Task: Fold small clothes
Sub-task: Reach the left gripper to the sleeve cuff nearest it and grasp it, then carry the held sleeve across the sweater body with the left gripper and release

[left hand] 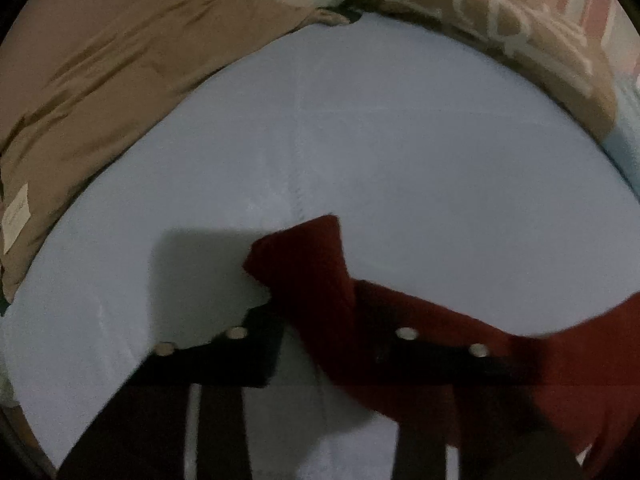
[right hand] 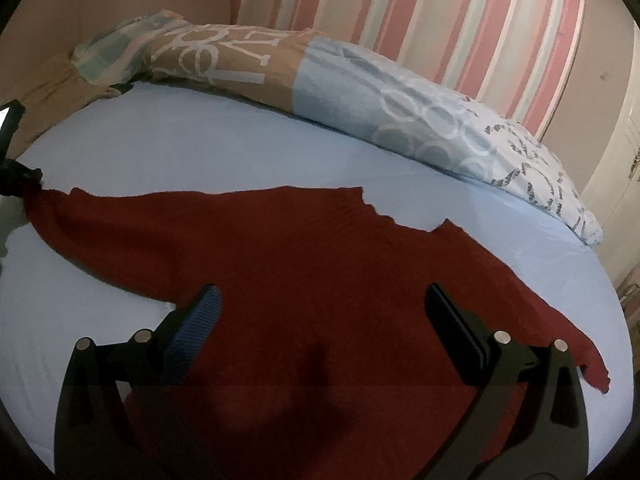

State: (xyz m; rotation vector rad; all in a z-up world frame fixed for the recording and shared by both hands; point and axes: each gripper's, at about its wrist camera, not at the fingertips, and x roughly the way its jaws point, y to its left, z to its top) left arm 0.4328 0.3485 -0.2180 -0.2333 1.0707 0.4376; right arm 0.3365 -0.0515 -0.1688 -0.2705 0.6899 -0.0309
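Observation:
A dark red knitted garment (right hand: 312, 248) lies spread across the light blue bed sheet (right hand: 200, 148). My right gripper (right hand: 322, 320) is open and empty, its jaws wide apart just above the garment's near part. My left gripper (left hand: 320, 300) is shut on one end of the red garment (left hand: 304, 256) and holds it lifted off the sheet (left hand: 400, 140); its fingertips are hidden by the cloth. In the right wrist view the left gripper (right hand: 16, 176) shows at the far left edge, gripping the garment's stretched-out end.
A brown pillow (left hand: 100, 80) lies at the left and back. A patterned duvet (right hand: 380, 108) is bunched along the far side of the bed. A pink striped wall (right hand: 400, 12) stands behind, and the bed's right edge (right hand: 624, 280) curves away.

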